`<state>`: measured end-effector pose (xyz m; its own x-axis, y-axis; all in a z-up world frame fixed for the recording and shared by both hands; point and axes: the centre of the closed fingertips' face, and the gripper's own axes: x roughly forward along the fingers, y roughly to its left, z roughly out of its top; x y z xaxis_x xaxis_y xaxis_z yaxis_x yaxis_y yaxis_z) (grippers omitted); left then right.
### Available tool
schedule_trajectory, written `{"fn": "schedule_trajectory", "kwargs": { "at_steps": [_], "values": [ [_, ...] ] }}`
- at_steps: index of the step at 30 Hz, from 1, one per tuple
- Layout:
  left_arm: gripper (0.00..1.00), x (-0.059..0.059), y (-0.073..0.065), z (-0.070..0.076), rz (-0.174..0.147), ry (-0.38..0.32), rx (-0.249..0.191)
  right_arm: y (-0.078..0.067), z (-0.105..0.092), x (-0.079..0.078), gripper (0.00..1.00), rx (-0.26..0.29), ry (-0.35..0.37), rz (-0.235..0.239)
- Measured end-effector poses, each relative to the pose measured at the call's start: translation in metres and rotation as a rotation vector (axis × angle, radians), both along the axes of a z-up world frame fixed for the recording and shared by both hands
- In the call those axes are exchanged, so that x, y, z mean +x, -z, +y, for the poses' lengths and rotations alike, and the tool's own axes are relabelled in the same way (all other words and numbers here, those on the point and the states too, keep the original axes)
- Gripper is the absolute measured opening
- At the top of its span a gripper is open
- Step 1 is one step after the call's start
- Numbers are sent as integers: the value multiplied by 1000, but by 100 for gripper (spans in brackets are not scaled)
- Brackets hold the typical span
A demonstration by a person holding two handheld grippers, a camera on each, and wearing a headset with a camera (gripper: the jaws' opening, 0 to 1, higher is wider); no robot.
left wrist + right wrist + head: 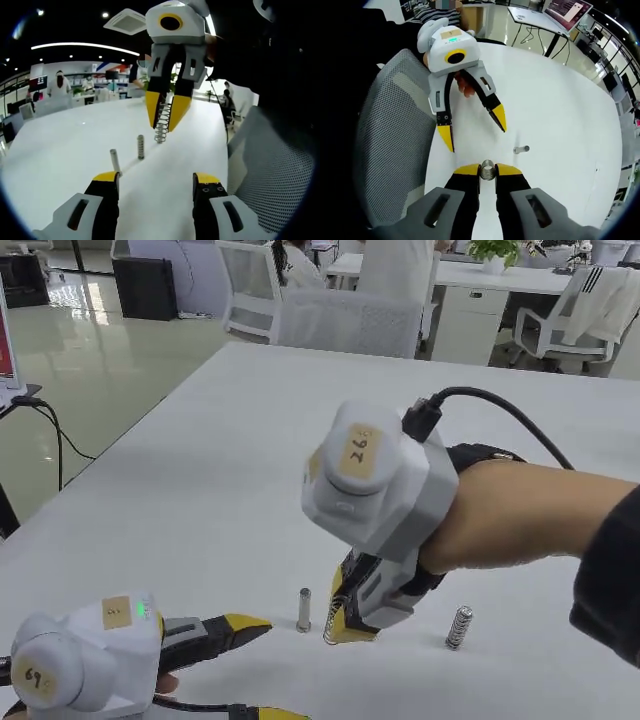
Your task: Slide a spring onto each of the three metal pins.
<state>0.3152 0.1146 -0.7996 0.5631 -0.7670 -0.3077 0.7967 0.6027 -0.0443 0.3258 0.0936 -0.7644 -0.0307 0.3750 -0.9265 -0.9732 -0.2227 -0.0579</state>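
My right gripper (345, 625) points down at the white table (230, 490), shut on a steel spring (488, 170) that stands upright between its yellow tips. The spring's (161, 127) lower end is at the table surface; I cannot tell whether a pin is inside it. Just left of it stands a bare metal pin (304, 610), also seen from the left gripper (115, 161) and the right gripper (521, 149). Another pin wearing a spring (459, 627) stands to the right (141, 147). My left gripper (275, 670) rests low at the near left, open and holding nothing (156, 177).
The table's left edge (150, 410) drops to a shiny floor. A grey mesh chair back (395, 130) is close behind the near side. Office chairs (340, 320) and desks stand beyond the far edge, with people seated there.
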Motion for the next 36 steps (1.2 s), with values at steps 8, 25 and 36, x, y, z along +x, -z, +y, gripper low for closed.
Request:
{"fn": "schedule_trajectory", "kwargs": {
  "at_steps": [8,25,36],
  "values": [
    [58,0,1,1,4,-9,-3,-12,7,21,8,30,37,-27],
    [62,0,1,0,8,-17,-9,-3,31,54,8,31,41,-74],
    [62,1,1,0,3,-16,-11,17,38,61,8,1,36,-61]
  ]
}}
